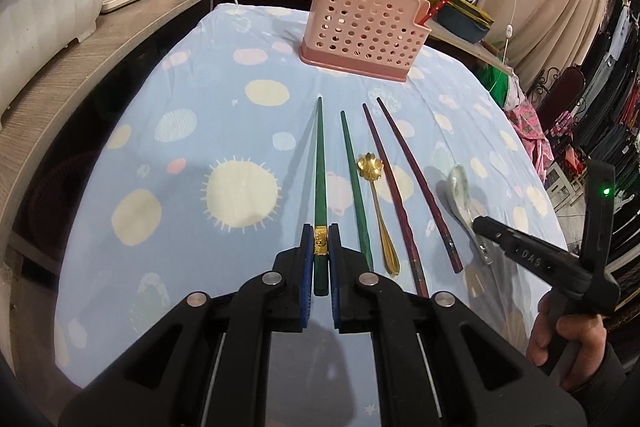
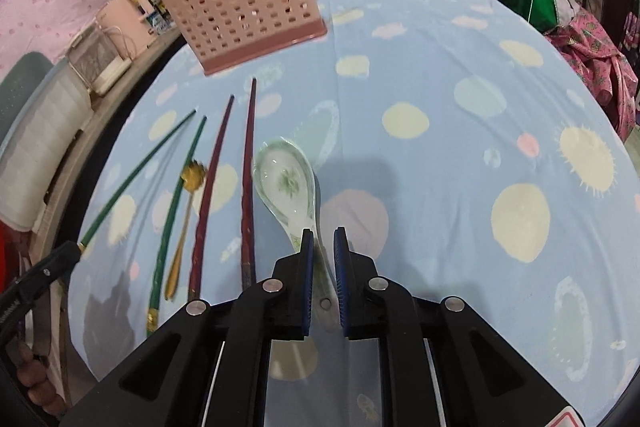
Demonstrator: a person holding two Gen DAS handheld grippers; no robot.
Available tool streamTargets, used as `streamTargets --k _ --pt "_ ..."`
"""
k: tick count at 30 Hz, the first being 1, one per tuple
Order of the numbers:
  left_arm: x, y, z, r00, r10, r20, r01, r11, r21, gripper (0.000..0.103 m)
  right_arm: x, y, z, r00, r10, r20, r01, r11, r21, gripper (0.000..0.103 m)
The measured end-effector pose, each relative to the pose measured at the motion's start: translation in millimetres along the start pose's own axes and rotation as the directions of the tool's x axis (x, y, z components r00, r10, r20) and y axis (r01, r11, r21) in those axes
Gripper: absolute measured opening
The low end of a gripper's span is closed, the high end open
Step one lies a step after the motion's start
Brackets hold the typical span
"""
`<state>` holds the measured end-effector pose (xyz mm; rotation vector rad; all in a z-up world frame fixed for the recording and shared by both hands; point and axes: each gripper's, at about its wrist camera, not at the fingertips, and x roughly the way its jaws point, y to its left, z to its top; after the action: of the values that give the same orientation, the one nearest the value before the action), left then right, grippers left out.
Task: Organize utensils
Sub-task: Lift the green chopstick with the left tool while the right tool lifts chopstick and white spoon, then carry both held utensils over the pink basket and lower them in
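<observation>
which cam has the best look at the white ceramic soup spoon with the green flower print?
Right wrist: the white ceramic soup spoon lies centred ahead, bowl and flower print clear, its handle running between the right gripper fingers. Left wrist shows the spoon small at the right edge, handle partly hidden behind that gripper.

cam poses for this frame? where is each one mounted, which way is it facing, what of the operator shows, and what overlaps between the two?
Left wrist: on the left gripper, angled down across the table toward the pink utensil basket; its jaws pinch a green chopstick. The right gripper and the hand holding it show at right.
Right wrist: on the right gripper, angled down over the ceramic spoon, whose handle lies between the pads; the left gripper shows at lower left.
Shared: basket, green and dark red chopsticks, gold spoon, ceramic spoon, tablecloth.
</observation>
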<state>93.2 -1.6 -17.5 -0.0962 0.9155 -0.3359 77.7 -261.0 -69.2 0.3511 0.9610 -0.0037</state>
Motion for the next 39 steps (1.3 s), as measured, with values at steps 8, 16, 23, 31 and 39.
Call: streamTargets --k 8,16,23,31,39 --pt "5.2 -1.5 -3.9 1.0 -0.004 -0.023 0.004 1.0 -0.003 0.007 1.5 10.2 -12.2 1.0 0.014 -0.008 -0.014 0.999 -0.035 0.013" --pt "7.2 1.4 -10.4 0.999 -0.007 -0.041 0.006 1.0 -0.017 0.007 -0.1 11.0 -22.3 1.0 0.014 -0.015 -0.015 0.999 -0.046 0.014" --pt "-3.3 2.3 -5.3 1.0 -0.004 -0.011 0.003 1.0 -0.019 0.007 -12.4 14.7 -26.7 1.0 0.01 0.007 -0.01 0.997 -0.071 0.009" --pt "-31.4 4.0 21.9 0.996 -0.009 0.087 0.011 1.0 -0.025 0.007 -55.7 17.7 -2.9 0.992 0.01 0.127 -0.002 0.998 -0.065 0.008" --pt "-62.5 2.5 81.2 0.973 -0.005 0.231 0.006 1.0 -0.001 0.007 -83.1 24.3 38.1 0.976 0.022 0.217 -0.008 0.998 -0.063 0.007"
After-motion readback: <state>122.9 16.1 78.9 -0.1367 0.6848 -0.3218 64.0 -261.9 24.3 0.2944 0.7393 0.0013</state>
